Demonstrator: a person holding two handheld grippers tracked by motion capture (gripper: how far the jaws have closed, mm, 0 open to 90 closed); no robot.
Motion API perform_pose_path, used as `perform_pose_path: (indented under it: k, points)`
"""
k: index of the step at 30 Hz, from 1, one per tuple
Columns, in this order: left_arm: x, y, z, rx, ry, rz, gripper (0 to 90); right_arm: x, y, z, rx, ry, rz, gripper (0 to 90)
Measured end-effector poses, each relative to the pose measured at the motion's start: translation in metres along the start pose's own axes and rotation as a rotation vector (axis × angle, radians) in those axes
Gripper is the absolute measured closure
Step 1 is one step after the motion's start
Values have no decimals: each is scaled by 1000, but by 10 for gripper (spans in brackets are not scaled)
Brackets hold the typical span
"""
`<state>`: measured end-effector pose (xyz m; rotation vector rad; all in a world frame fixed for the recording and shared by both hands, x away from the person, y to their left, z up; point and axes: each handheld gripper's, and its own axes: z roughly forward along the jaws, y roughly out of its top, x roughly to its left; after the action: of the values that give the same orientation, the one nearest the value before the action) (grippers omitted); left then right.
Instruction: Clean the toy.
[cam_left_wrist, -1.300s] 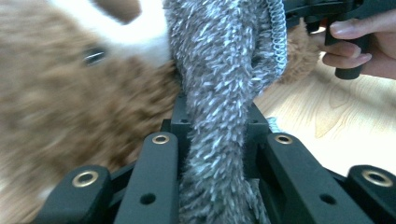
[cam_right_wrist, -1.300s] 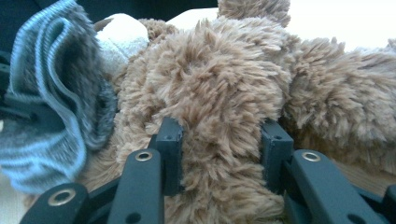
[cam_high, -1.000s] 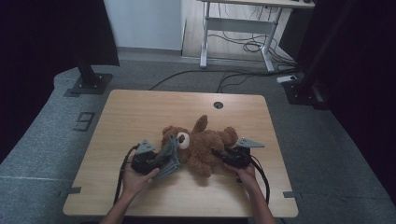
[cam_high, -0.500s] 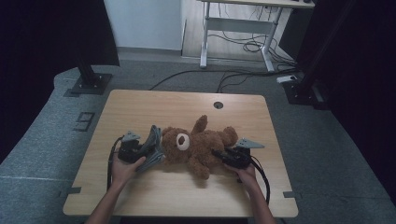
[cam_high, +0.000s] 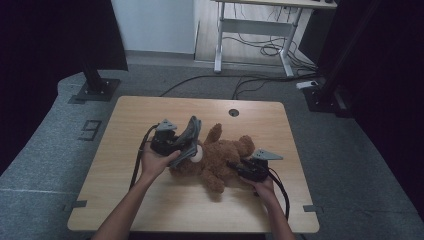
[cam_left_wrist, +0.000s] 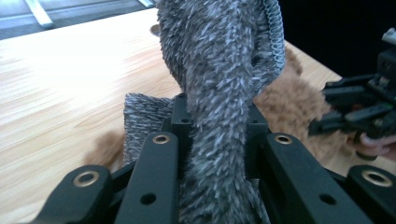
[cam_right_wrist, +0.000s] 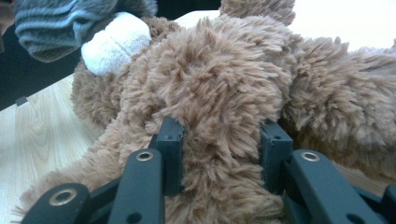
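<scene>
A brown teddy bear (cam_high: 220, 156) lies on its back in the middle of the wooden table (cam_high: 125, 120); its white muzzle (cam_right_wrist: 116, 43) shows in the right gripper view. A grey fuzzy knit garment (cam_high: 189, 136) hangs over the bear's head end, and my left gripper (cam_high: 176, 146) is shut on it, the cloth (cam_left_wrist: 224, 93) standing bunched between the black jaws. My right gripper (cam_high: 240, 169) is shut on the bear's body (cam_right_wrist: 219, 107), with fur bulging between its pads. The other gripper (cam_left_wrist: 359, 112) appears at the right edge of the left gripper view.
A round cable hole (cam_high: 234, 112) sits near the table's far edge. Cables (cam_high: 135, 165) trail from both grippers toward the front. Beyond the table stand a desk frame (cam_high: 250, 35), floor cables and dark stands (cam_high: 95, 85) on grey carpet.
My left gripper has lifted and swung away from me with the grey garment, pulling it up off the bear's head. The right gripper and the bear's body have stayed put.
</scene>
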<state>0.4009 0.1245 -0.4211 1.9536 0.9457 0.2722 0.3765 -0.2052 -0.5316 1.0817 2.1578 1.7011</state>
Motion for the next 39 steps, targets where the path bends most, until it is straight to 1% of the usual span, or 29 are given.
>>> perform_pose_path:
  k: [2, 4, 6, 8, 9, 10, 11, 13, 15, 17, 20, 21, 22, 23, 24, 25, 26, 27, 28, 31, 33, 35, 36, 37, 39]
  points:
    - [-8, 6, 8, 4, -13, 13, 736, 0, 0, 0, 3, -2, -4, 612]
    - [-20, 12, 15, 11, -29, 33, 736, 1, 0, 0, 1, -6, -11, 612]
    - [-35, 18, 24, 21, -50, 63, 736, 2, 0, 0, 3, -9, -12, 612]
    - [-50, 23, 33, 39, -63, 99, 734, 3, 0, 0, 4, -15, -19, 612]
    - [-59, 26, 41, 58, -66, 123, 732, 3, 0, 0, 7, -16, -23, 611]
    - [-67, 28, 49, 75, -71, 139, 732, 4, 0, -1, 8, -20, -26, 611]
    - [-70, 29, 53, 90, -76, 148, 732, 4, 0, -1, 9, -23, -30, 611]
    - [-77, 30, 66, 112, -89, 147, 732, 5, 0, 0, 6, -26, -31, 611]
    - [-82, 27, 77, 141, -81, 161, 732, 5, 0, 0, 7, -26, -33, 611]
    - [-82, 21, 84, 152, -75, 167, 732, 4, 0, 0, 8, -27, -35, 611]
    - [-72, 16, 83, 147, -68, 138, 734, 5, 0, 0, 17, -33, -39, 612]
    - [-68, 14, 81, 145, -55, 130, 735, 6, 0, 0, 17, -34, -39, 612]
    - [-62, 12, 77, 144, -20, 131, 737, 6, 0, 0, 17, -34, -38, 613]
    - [-57, 10, 75, 142, 0, 130, 738, 6, 0, 0, 17, -34, -39, 613]
    - [-51, 7, 72, 140, 10, 117, 739, 6, 0, 0, 17, -33, -39, 613]
    - [-43, 4, 66, 133, 14, 108, 740, 6, 0, 0, 16, -33, -41, 613]
    - [-39, 2, 62, 127, 23, 110, 740, 7, 0, 0, 17, -31, -43, 614]
    - [-33, -1, 55, 118, 30, 116, 741, 8, 0, 1, 19, -31, -44, 614]
    - [-29, -3, 50, 112, 29, 114, 740, 9, 0, 1, 24, -29, -52, 614]
    - [-16, -8, 30, 76, 25, 81, 740, 11, -1, 2, 25, -33, -56, 615]
    - [-6, -12, 16, 57, 50, 68, 740, 12, -1, 3, 28, -37, -53, 616]
    - [3, -17, 7, 56, 59, 52, 742, 11, -2, 2, 24, -34, -41, 616]
    - [9, -21, 3, 59, 71, 42, 742, 11, -2, 2, 23, -33, -40, 616]
    - [15, -27, 0, 66, 84, 30, 742, 11, -2, 2, 22, -34, -39, 616]
    - [24, -38, -4, 69, 91, 6, 743, 11, -2, 2, 22, -35, -36, 616]
